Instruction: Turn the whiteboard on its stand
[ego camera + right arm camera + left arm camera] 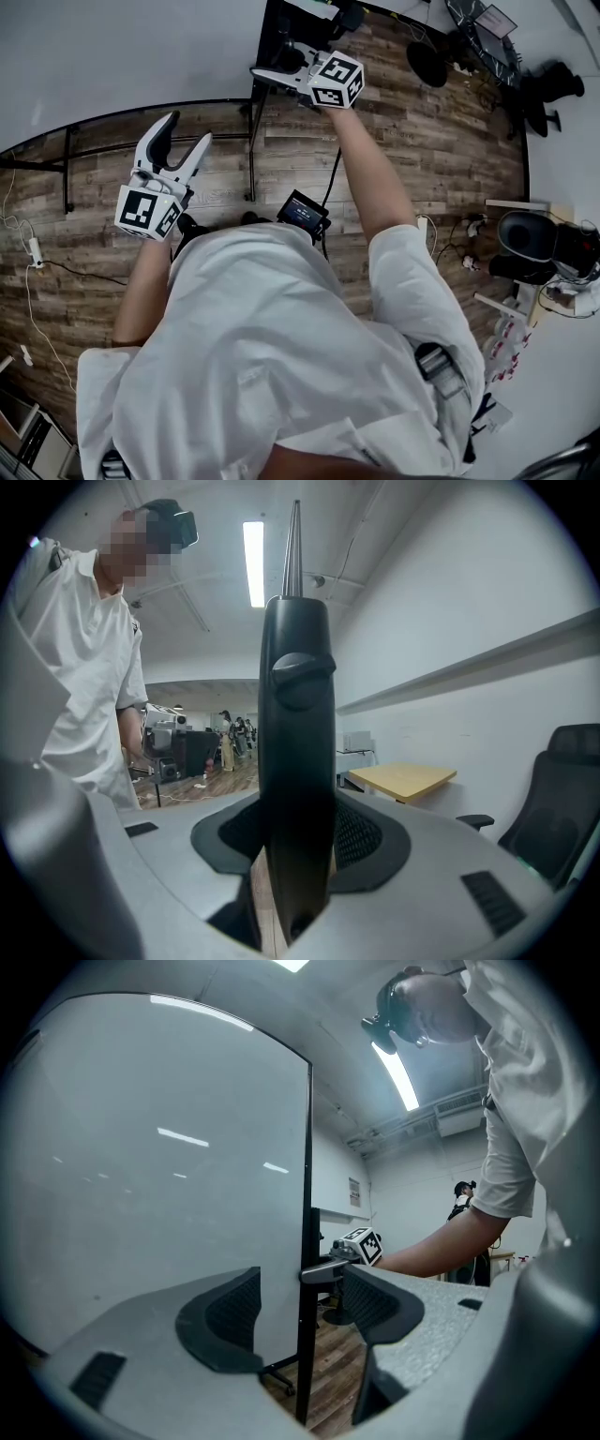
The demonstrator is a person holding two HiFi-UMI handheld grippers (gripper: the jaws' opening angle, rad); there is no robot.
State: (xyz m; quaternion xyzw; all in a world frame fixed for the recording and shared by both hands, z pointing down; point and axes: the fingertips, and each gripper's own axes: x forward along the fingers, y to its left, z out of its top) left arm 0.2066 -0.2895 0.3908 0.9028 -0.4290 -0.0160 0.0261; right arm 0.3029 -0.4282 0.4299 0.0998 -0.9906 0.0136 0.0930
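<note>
Whiteboard (112,56) upright on its stand (251,150), in front of the person, gripped at one side edge.

The right gripper (277,73) has its jaws part-closed and pressed on the board's black edge frame (295,761). The left gripper (186,131) is wide open and empty, close by the white face. The likely fault is a slip: the frame is narrow and smooth, so the pads may slide along it once the board is swung. The stand may also shift on the wooden floor (441,141) instead of the board turning, and a swinging panel could strike the open left jaws. Only the right gripper view shows the pads bearing on the frame. The left gripper view alone shows the board's face (169,1166) and the clamp from the side. The head view alone shows both grippers together.
</note>
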